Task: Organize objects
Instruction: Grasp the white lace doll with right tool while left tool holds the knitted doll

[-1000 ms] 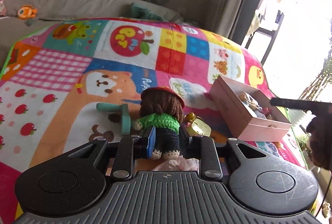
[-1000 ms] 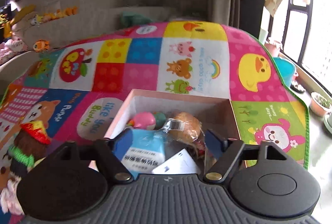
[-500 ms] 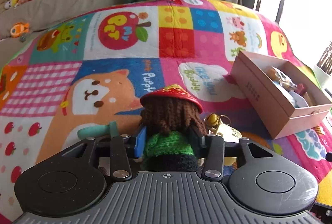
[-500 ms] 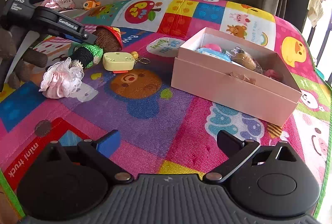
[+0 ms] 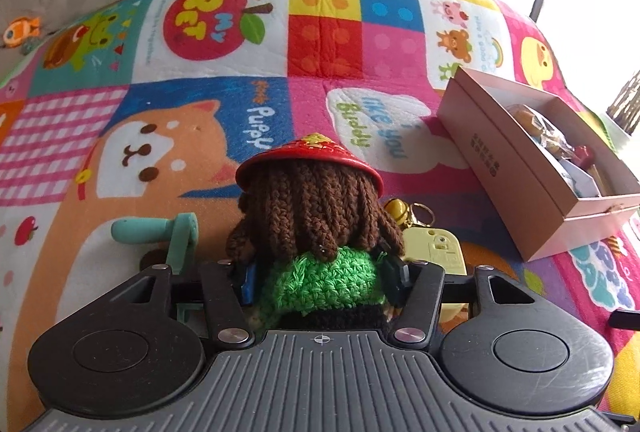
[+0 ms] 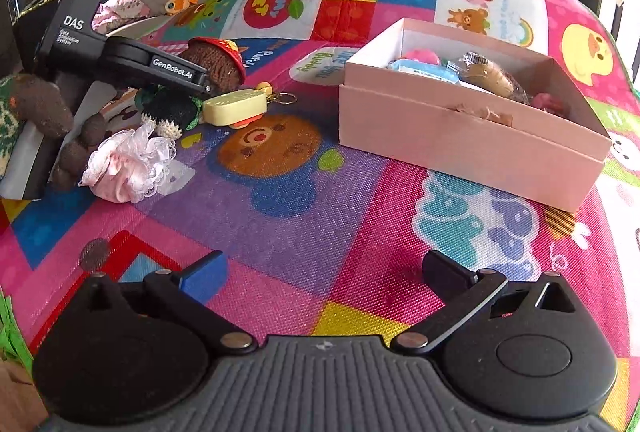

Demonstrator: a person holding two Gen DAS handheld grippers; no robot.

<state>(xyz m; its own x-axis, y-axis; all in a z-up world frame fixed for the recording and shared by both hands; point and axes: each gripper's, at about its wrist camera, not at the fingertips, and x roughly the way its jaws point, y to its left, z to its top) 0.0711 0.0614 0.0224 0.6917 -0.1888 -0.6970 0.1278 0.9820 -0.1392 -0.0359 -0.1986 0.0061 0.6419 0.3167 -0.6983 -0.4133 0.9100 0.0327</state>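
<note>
The left gripper (image 5: 320,272) pointed down over a crocheted doll (image 5: 312,208) with brown yarn hair, a red cone hat and a green sweater. Its jaws were opening with the doll's body between them; 1 blue-padded finger and 1 black finger flanked the green sweater closely, and the grip looked released rather than clenched. In the right wrist view the doll lay tilted on the play mat (image 6: 304,216), hat toward the far side, under the tip of the left gripper.

Just beside the doll lay a pale yellow keychain toy (image 6: 236,107), with its ring and a small yellow bell at the end nearer the box. A pink lace scrunchie (image 6: 128,164) sat on the mat on the near side of the doll, and a teal plastic piece (image 5: 160,232) lay close to the doll on its other side.

An open pink box (image 6: 460,136) stood on the mat well apart from this cluster. Inside it were a blue packet (image 6: 420,66), a pink rounded thing (image 6: 420,54) and a clear-wrapped brown item (image 6: 488,76).

The right gripper (image 6: 324,272) hung low over a bare stretch of the mat, its 2 fingers spread wide and grasping nothing.
</note>
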